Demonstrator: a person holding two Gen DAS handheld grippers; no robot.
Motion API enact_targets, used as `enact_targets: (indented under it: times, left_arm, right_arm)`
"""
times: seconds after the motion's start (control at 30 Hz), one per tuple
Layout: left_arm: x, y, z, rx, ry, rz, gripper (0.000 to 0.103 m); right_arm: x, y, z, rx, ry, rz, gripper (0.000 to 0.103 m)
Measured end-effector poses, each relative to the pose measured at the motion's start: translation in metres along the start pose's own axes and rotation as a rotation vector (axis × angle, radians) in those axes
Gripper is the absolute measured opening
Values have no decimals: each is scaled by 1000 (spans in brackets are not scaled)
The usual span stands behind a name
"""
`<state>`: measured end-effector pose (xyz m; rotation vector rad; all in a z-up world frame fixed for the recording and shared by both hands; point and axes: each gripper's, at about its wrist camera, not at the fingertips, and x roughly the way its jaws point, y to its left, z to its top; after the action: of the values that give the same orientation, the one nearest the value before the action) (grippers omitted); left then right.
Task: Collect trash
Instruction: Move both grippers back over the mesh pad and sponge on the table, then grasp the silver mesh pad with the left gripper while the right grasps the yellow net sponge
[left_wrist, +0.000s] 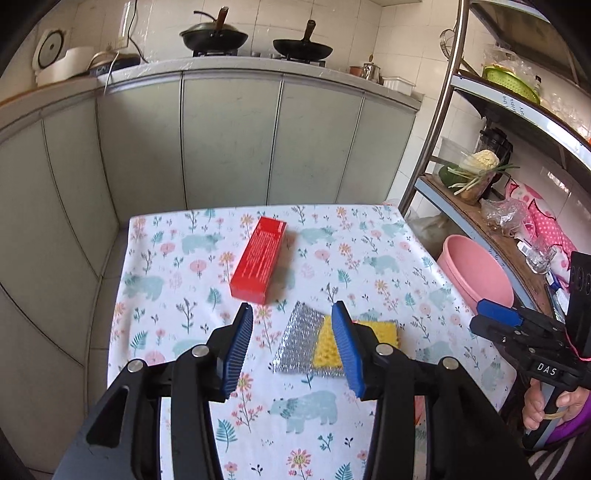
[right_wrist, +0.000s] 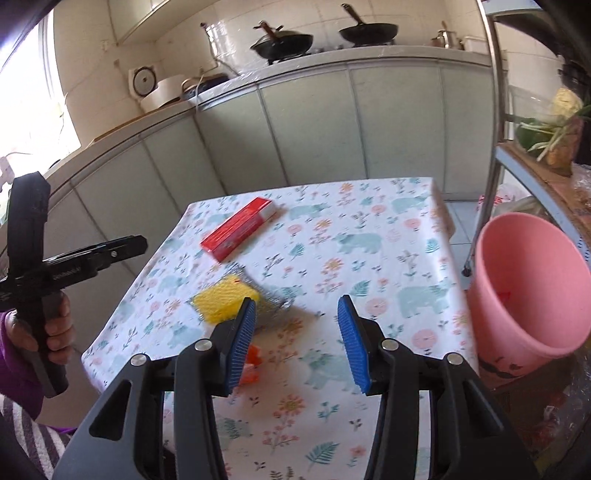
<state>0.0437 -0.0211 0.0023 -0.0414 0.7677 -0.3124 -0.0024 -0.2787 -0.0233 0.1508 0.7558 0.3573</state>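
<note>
Two black woks (left_wrist: 214, 36) sit on the stove above the grey cabinets (left_wrist: 229, 140); left of the woks stands a white rice cooker (left_wrist: 59, 62), and right of them a metal shelf (left_wrist: 517, 110) with a green colander (left_wrist: 511, 78).

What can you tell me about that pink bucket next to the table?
The pink bucket looks like smooth plastic, round, wider at the rim than at the base. It stands off the table's right edge, beside the metal shelf rack. It looks tilted here, perhaps from lens distortion. Something small and red lies inside. Neither gripper touches it.
</note>
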Motion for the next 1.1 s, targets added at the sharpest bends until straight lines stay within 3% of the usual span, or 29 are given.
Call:
enact_targets:
  times: [0.47, 0.7, 0.77, 0.83, 1.1]
  left_arm:
    - [6, 22, -32, -61, 71, -38, 44]
    - [27, 31, -49, -167, 179, -135, 44]
    - [38, 31, -50, -206, 213, -175, 44]
    - [48, 31, -49, -259, 241, -219, 44]
    - [92, 22, -45, -400, 348, -272, 44]
  right_arm:
    - [76, 62, 24, -186, 178, 105, 47]
    - [103, 60, 17, -205, 256, 83, 47]
    - [106, 57, 14, -204, 264, 74, 36]
    - [105, 52, 12, -187, 260, 76, 19]
    - [98, 32, 10, -104, 220, 89, 15]
